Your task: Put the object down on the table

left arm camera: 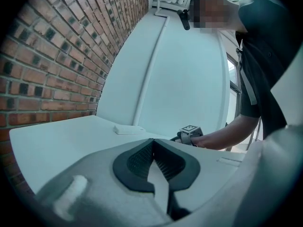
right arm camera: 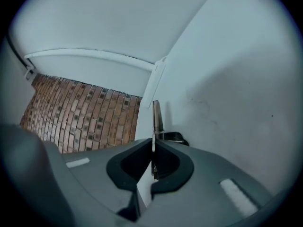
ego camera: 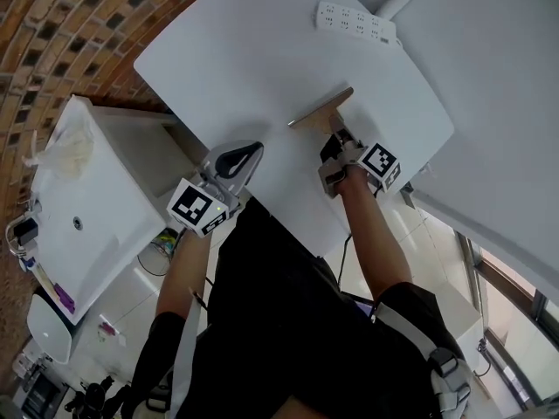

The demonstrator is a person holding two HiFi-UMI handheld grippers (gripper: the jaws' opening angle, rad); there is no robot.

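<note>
Edgewise, board [ego camera: 321, 110] in right hand-held gripper [ego camera: 335, 133]

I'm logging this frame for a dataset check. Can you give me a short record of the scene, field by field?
surface: white table
held object: thin flat board
holder: right gripper, jaws closed on the board's edge
board touching table: cannot tell
left gripper: jaws together, nothing between them, at the table's near edge
also on table: white power strip, far side
</note>
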